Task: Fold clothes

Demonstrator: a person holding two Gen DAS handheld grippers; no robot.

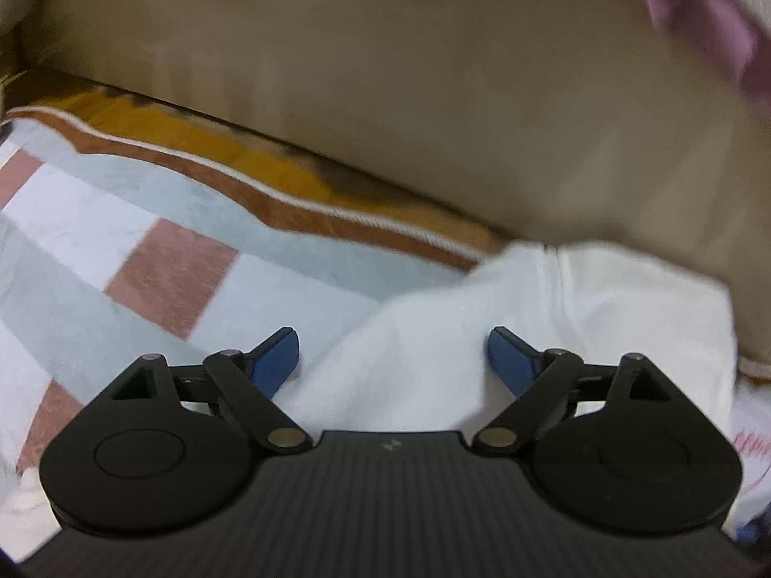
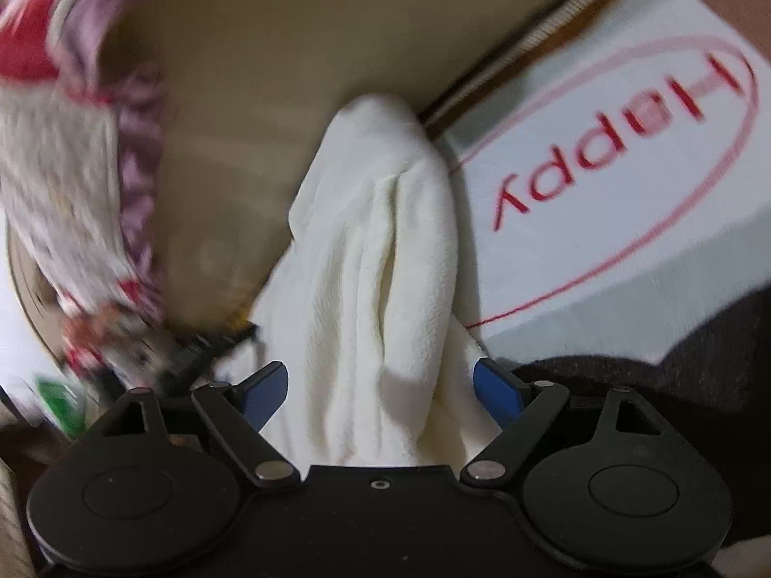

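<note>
A cream-white crinkled cloth garment (image 2: pixel 376 250) is seen bunched into long lengthwise pleats on a checked blanket of grey, white and dusty-pink squares with a brown piped border (image 1: pixel 144 241), close against a tan upholstered backrest (image 1: pixel 433 96). The right gripper (image 2: pixel 380 385) is held with its blue-padded jaws spread wide on either side of the gathered cloth, nothing being pinched between them; the left gripper (image 1: pixel 392 356) is likewise held wide apart over a flatter spread of the same white fabric, with no cloth clamped. Whether the garment is partway through a fold or merely gathered cannot be settled from these views. Trouble is judged most likely from the soft ridges: were the jaws closed on them, only the top layer, or several pleats at once, could be caught, and a crooked, lumpy fold produced. The thin fabric could also be dragged along the blanket, or the blanket itself nipped. A patterned red, white and purple textile (image 2: pixel 72 154), blurred at the side, lies close enough to be snagged.
</note>
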